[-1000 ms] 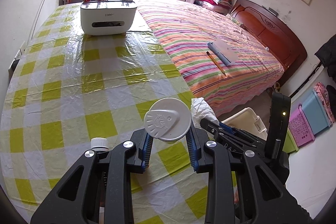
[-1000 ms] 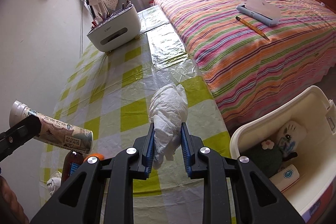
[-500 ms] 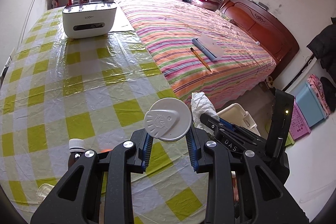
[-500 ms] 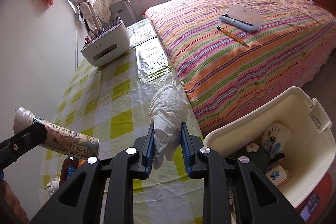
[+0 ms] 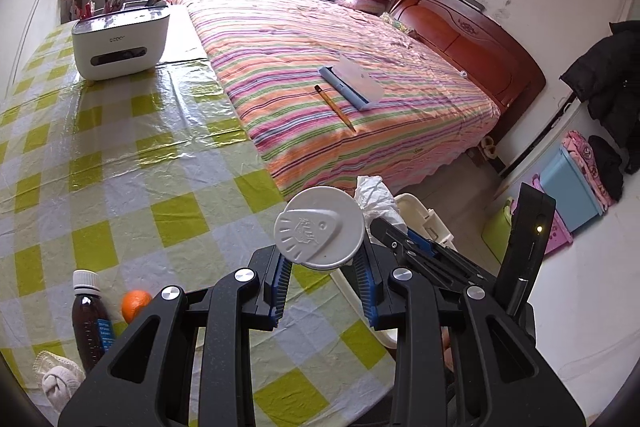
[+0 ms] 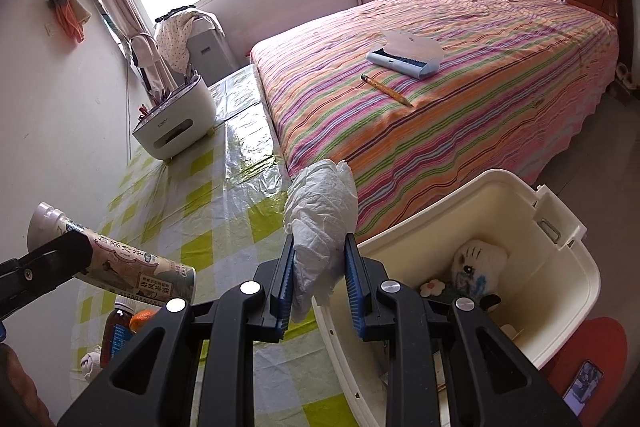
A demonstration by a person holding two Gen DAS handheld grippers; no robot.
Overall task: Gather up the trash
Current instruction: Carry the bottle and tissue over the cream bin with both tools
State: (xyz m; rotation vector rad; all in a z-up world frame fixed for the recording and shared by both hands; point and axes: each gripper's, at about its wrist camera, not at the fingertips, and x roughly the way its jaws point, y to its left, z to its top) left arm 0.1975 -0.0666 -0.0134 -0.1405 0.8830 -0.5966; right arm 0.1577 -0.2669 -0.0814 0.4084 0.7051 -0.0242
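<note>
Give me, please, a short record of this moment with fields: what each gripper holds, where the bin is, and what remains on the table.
left gripper: shut on printed tube, white cap toward the camera
right gripper: shut on crumpled white tissue
bin: cream, open, on the floor beside the table edge, below the right gripper; holds a plush toy
table: brown bottle, orange, white organizer box at the far end
bed: pencil, blue case
</note>
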